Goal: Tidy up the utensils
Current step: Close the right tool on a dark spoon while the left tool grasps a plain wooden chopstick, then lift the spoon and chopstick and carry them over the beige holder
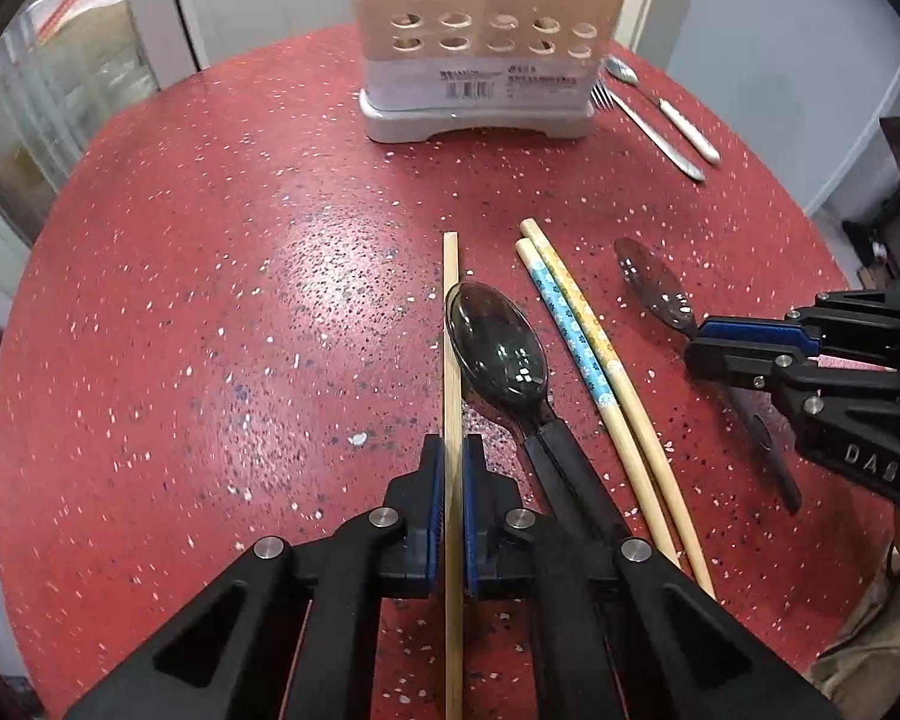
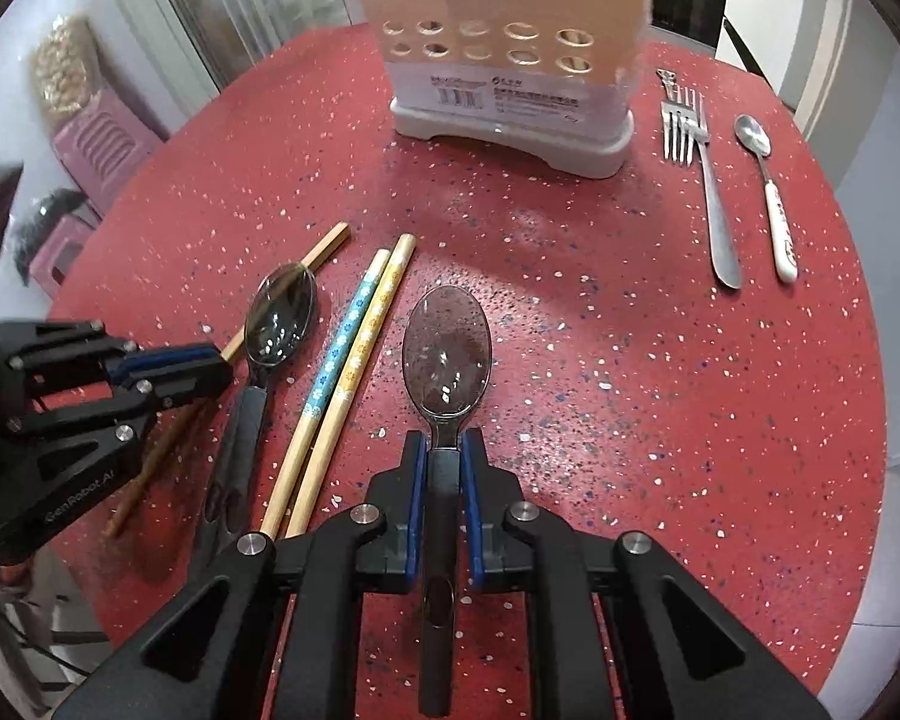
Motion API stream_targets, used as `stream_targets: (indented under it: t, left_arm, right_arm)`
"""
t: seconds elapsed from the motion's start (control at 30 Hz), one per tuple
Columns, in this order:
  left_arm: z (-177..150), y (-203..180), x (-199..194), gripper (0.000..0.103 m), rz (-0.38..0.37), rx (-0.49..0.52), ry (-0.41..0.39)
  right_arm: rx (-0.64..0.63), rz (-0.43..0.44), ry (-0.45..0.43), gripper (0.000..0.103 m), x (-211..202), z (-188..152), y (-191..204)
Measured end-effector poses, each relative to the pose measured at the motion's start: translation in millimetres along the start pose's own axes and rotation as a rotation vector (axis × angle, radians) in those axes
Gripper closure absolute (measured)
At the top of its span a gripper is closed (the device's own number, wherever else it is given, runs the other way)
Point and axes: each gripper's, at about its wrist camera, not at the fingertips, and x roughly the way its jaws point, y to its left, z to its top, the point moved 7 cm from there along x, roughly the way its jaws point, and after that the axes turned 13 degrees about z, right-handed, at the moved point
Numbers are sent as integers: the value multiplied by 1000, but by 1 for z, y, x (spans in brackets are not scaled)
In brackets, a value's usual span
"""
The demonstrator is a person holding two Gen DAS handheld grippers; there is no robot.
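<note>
The left gripper [image 1: 450,468] has its jaws clenched on a plain bamboo chopstick [image 1: 451,324], which runs straight between the blue pads and points toward twelve o'clock in the left wrist view. In the right wrist view the same gripper [image 2: 210,366] shows at nine o'clock, with the chopstick slanting through it. Just beside that chopstick, at its one o'clock side, lies a smoky dark plastic spoon [image 1: 498,348], bowl up, its black handle running under the gripper's right finger; whether bowl and chopstick touch cannot be told.

The right gripper [image 2: 445,456] has its jaws clamped on the neck of a second smoky plastic spoon [image 2: 447,354], the bowl pointing to twelve o'clock and the dark handle passing back between the pads. From the left wrist view this gripper [image 1: 699,342] comes in from three o'clock, holding that spoon near its bowl.

Between the two spoons rests a pair of patterned chopsticks [image 2: 348,360], one with a blue flowered band, one yellow, lying side by side and touching on the red speckled table [image 2: 630,360].

At twelve o'clock stands the utensil holder [image 2: 510,60], a beige box with two rows of round holes and a pale grey base, a barcode label on its front. At two o'clock from the right gripper, well apart from it, lie a metal fork [image 2: 699,168] and a white-handled spoon [image 2: 768,192], near each other and to the right of the holder.
</note>
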Motion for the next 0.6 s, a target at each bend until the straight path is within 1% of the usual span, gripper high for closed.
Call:
stream_targets:
  t: [0.1, 0.27, 0.4, 0.6]
  left_arm:
    - [-4, 6, -8, 72, 10, -44, -33]
    - [-1, 23, -30, 72, -2, -154, -105]
    - [3, 32, -50, 72, -12, -200, -157]
    - [19, 39, -86, 72, -26, -247, -247]
  right_arm:
    - [11, 32, -28, 90, -8, 1, -3]
    - [23, 81, -73, 90, -22, 1, -3]
    - [29, 117, -113, 90, -35, 6, -3]
    - [15, 150, -179, 90, -59, 21, 4]
